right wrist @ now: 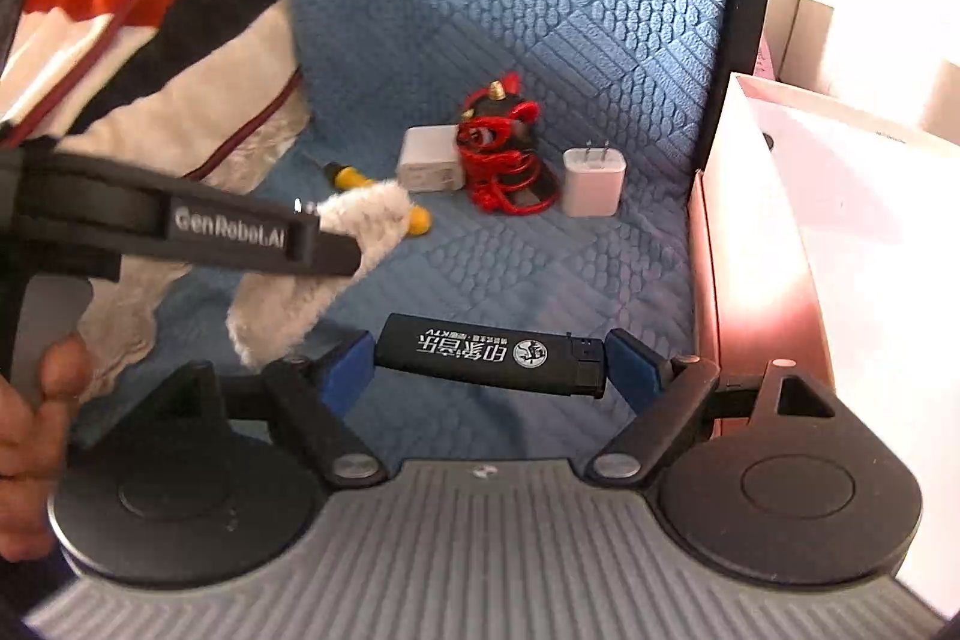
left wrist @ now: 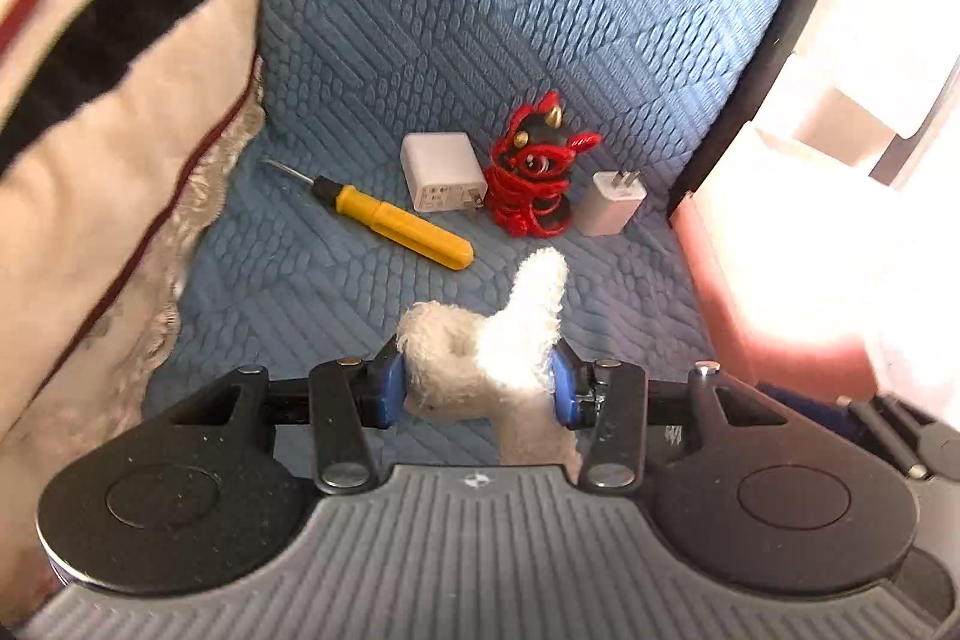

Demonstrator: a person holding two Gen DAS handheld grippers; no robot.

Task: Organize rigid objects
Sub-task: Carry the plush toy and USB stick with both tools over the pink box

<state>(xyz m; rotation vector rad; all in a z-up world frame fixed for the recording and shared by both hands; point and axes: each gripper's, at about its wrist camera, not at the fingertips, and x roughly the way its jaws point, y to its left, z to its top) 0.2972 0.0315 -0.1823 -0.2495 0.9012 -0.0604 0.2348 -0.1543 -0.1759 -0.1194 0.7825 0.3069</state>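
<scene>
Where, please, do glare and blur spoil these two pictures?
Left wrist view: the pink box at right is washed out by sunlight, the striped cushion at upper left is smeared, and the yellow screwdriver stays sharp. Right wrist view: the box wall glares again, while the black lighter is crisp; straight edges bow towards the rim.

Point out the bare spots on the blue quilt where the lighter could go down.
Free: the quilt behind the row, and the strip between screwdriver and pink box. Crowded: the two chargers flanking the red figurine.
</scene>
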